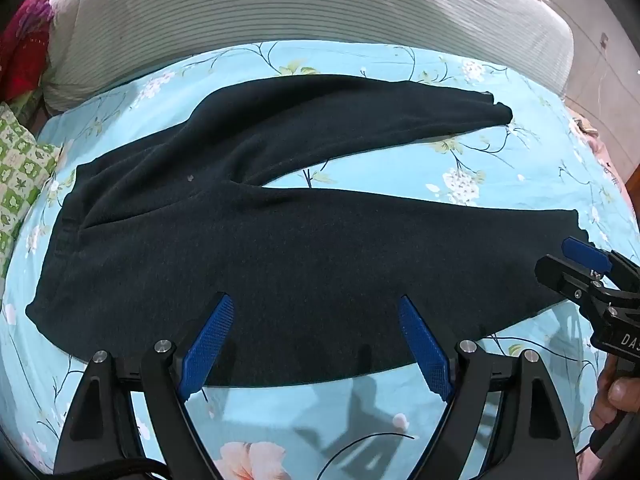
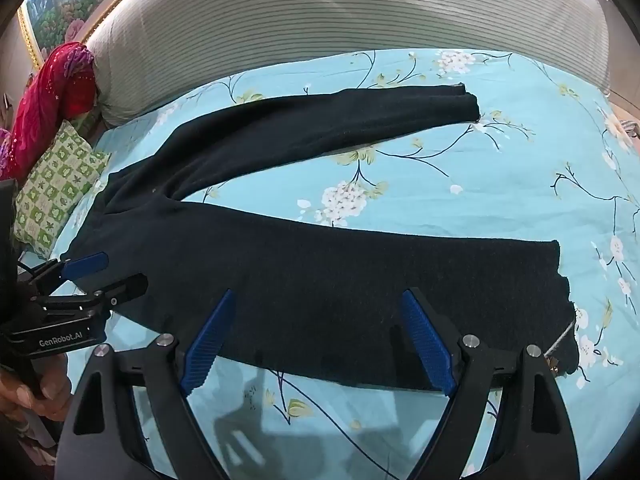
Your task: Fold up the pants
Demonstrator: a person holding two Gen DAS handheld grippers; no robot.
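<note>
Dark navy pants [image 1: 280,240] lie flat on a light blue floral bedsheet [image 1: 500,160], waist to the left, two legs spread apart to the right; they also show in the right wrist view [image 2: 320,272]. My left gripper [image 1: 316,308] is open and empty, hovering over the near leg's front edge. My right gripper [image 2: 316,304] is open and empty over the same leg, nearer the cuff [image 2: 560,280]. The right gripper also shows in the left wrist view [image 1: 564,264] by the cuff. The left gripper shows in the right wrist view [image 2: 116,270] near the waist.
A striped white-grey bolster [image 1: 300,4] runs along the back of the bed. A green checked pillow [image 2: 56,192] and red cloth [image 2: 56,96] lie at the left. The bedsheet [image 2: 480,184] shows between and around the legs.
</note>
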